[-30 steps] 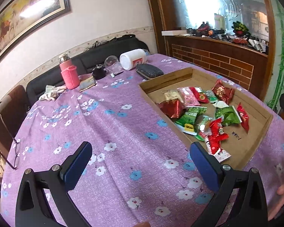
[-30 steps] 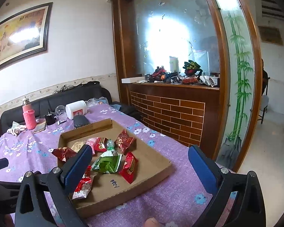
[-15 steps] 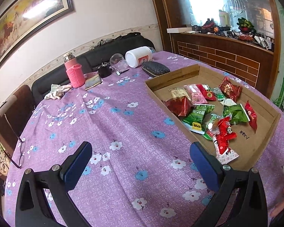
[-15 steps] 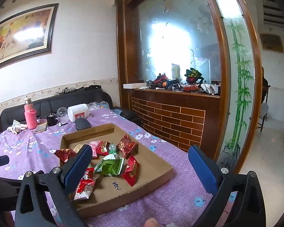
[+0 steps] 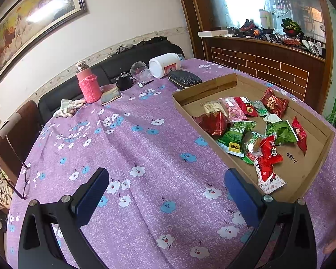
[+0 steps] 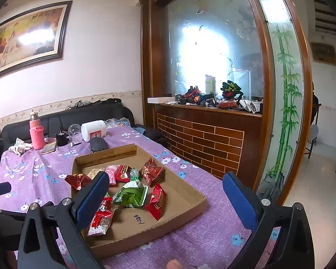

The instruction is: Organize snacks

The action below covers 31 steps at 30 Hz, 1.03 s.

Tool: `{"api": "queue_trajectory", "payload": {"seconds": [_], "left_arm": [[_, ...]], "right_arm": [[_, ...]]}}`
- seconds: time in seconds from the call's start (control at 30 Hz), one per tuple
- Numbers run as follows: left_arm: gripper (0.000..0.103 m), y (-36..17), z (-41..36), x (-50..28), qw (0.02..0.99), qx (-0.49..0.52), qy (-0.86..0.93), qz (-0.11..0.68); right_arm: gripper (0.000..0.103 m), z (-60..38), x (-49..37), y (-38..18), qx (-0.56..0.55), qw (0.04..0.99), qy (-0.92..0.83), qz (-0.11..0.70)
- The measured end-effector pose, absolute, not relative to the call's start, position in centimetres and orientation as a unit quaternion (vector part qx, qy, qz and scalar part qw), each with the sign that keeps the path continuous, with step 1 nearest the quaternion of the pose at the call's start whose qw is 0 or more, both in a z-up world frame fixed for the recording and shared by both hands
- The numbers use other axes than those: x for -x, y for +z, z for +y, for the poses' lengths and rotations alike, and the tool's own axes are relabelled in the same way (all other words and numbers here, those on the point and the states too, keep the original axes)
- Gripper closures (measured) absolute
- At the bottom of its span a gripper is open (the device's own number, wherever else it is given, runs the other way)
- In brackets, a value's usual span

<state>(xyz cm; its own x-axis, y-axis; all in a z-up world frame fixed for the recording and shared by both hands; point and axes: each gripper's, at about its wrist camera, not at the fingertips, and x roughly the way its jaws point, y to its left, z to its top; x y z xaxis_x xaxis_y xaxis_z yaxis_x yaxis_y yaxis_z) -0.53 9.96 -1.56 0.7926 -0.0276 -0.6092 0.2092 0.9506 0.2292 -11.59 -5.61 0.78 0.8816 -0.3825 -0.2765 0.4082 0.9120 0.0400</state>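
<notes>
Landmark = cardboard tray (image 5: 314,163) w/ low walls, on table (image 5: 145,152) under purple floral cloth.

Hidden/unclear: R view – left blue pad (image 6: 90,198) covers part of snack pile; green packs nearest it mostly blocked. Red-white pack (image 6: 100,216) partly behind that pad. Print on wrappers too small to read; handwritten mark on tray floor not legible. L view – tray's near right corner runs behind right pad (image 5: 240,199). Skin at lower right frame edge, cut off, can't tell more.

Snacks: all inside tray. Dark red pack (image 5: 214,123) toward tray's left wall, pink pack (image 5: 233,111) + red pack (image 5: 274,102) toward far wall, green pack (image 5: 280,132) mid, red-white pack (image 5: 266,172) near front wall. Some overlap, touching.

Poses: left tongs (image 5: 165,192) spread wide, nothing btwn pads, over bare cloth just left of tray, angled down. Right tongs (image 6: 165,197) spread wide, empty, above tray's near edge, looking across it.

Beyond tray's far wall: black pouch (image 5: 184,78), white jar (image 5: 164,65) on its side, pink bottle (image 5: 88,85).
</notes>
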Motion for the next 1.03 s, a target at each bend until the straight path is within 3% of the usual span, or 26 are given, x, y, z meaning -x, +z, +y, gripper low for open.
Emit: {"api": "queue_trajectory", "payload": {"seconds": [1.03], "left_arm": [[0.001, -1.9, 9.5, 0.6, 0.929, -0.141, -0.085, 0.331]], "right_arm": [[0.001, -6.5, 12.0, 0.8, -0.075, 0.969, -0.203, 0.121]]}}
